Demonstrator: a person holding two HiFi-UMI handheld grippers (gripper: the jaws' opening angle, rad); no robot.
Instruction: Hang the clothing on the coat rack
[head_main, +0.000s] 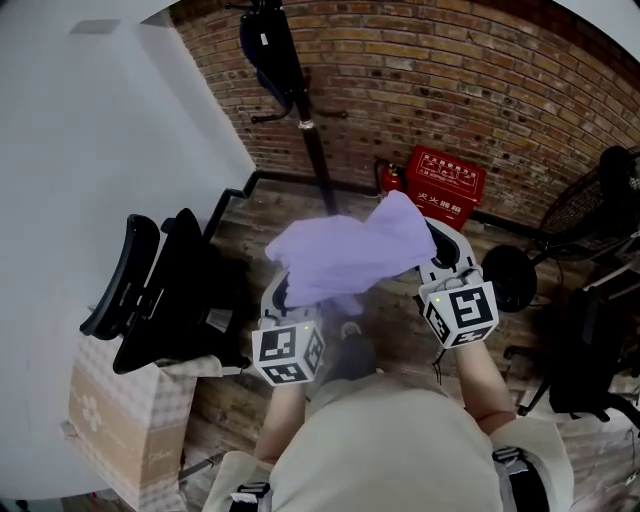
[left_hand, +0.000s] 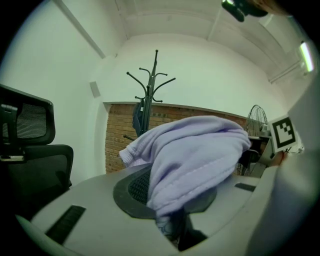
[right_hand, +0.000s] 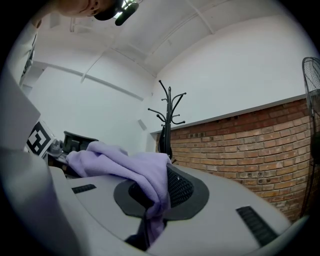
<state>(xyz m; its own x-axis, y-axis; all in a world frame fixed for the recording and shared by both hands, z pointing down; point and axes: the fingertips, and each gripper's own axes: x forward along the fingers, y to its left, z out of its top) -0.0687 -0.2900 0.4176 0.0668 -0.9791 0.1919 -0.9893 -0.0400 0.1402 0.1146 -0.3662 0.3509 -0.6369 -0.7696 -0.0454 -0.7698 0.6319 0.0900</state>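
Lavender garment (head_main: 345, 255) is held off the floor, slung between both grippers. In the head view its long axis runs from 8 o'clock to 2 o'clock, low end at the left gripper (head_main: 283, 295), high end at the right gripper (head_main: 437, 250). Cloth bunches and sags in the middle. In the left gripper view a ribbed edge (left_hand: 131, 152) points to 9 o'clock.

Left gripper (left_hand: 172, 225): clenched on a fold of the garment (left_hand: 195, 160); the rest piles over the jaws toward 1 o'clock. Right gripper (right_hand: 147, 220): also clamped on the cloth (right_hand: 130, 170), which drapes off to 10 o'clock. Both marker cubes sit just on the person's side of the garment.

Coat rack (head_main: 310, 120) stands at 12 o'clock from the garment, against the brick wall (head_main: 480, 80). The lower pole passes behind the cloth's top edge, so the base is hidden. A dark garment (head_main: 265, 50) hangs high on it. Hooks at the top (left_hand: 152, 80) show bare in the left gripper view.

Room for moving:
- Wooden floor (head_main: 250, 225) between person and rack.
- Black office chair (head_main: 165, 295) near the left gripper, at 9 o'clock.
- Red box (head_main: 445, 185) by the wall, at 1 o'clock.
- Fan (head_main: 585, 205) at 3 o'clock, well apart.
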